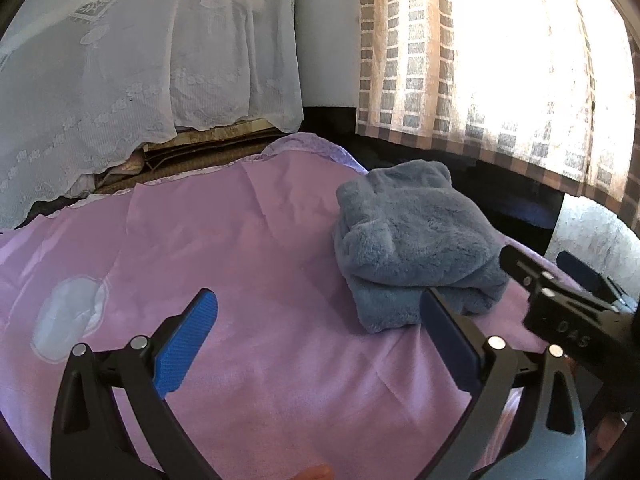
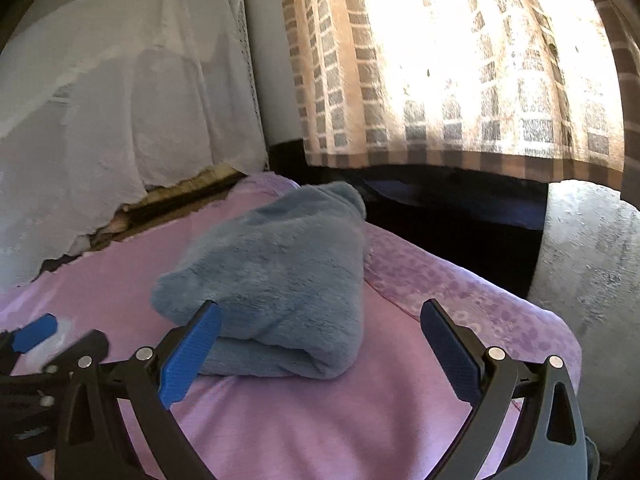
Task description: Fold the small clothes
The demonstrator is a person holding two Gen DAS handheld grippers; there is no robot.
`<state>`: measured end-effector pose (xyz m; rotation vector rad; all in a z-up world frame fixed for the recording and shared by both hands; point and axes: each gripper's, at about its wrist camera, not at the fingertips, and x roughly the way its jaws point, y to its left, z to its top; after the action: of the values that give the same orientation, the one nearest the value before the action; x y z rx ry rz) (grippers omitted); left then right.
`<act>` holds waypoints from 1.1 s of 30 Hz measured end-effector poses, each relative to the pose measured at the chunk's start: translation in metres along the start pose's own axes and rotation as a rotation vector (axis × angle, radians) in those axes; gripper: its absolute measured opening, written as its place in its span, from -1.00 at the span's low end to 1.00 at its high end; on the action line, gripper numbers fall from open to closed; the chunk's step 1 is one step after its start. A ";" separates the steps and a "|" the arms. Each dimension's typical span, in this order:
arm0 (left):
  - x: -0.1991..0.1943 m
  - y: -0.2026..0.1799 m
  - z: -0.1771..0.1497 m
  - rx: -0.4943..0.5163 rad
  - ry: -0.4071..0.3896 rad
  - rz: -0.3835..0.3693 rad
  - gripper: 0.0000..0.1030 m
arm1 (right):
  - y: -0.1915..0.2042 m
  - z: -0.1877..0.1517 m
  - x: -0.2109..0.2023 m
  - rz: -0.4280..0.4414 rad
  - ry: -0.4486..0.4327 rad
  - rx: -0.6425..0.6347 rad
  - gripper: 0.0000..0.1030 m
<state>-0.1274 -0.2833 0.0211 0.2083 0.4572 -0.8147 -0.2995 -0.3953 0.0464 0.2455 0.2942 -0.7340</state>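
Note:
A fluffy grey-blue garment [image 1: 416, 240] lies folded into a thick bundle on the pink bedsheet [image 1: 248, 240], toward the right side. My left gripper [image 1: 320, 344] is open, with nothing between its blue pads, just short of the bundle's near left corner. In the right wrist view the same garment [image 2: 280, 276] sits straight ahead. My right gripper [image 2: 320, 348] is open too, its left pad [image 2: 192, 356] touching the bundle's near edge. Each gripper shows in the other's view: the right gripper [image 1: 568, 300] at the far right, the left gripper [image 2: 36, 340] at the far left.
A white lace cloth [image 1: 140, 60] hangs over furniture behind the bed. A checked curtain [image 1: 500, 52], brightly backlit, hangs at the back right. The bed's right edge [image 2: 520, 320] drops off toward a grey concrete floor [image 2: 592, 280]. A pale patch [image 1: 68, 316] marks the sheet at left.

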 end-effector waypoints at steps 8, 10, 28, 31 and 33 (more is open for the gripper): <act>0.002 -0.002 -0.001 0.000 0.001 0.007 0.91 | 0.001 -0.001 0.000 0.029 0.006 0.007 0.93; 0.002 -0.001 -0.001 -0.001 0.004 0.005 0.91 | 0.004 -0.002 -0.001 0.059 0.018 0.000 0.93; 0.004 0.000 0.000 -0.020 0.015 -0.004 0.91 | 0.017 -0.008 0.012 -0.035 0.093 -0.037 0.93; 0.003 -0.001 0.001 -0.018 0.024 -0.008 0.91 | 0.016 -0.008 0.009 -0.034 0.089 -0.033 0.93; 0.003 -0.001 0.001 -0.020 0.030 -0.012 0.91 | 0.016 -0.009 0.007 -0.035 0.090 -0.033 0.93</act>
<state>-0.1263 -0.2861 0.0204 0.1997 0.4947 -0.8193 -0.2848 -0.3852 0.0376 0.2428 0.3971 -0.7530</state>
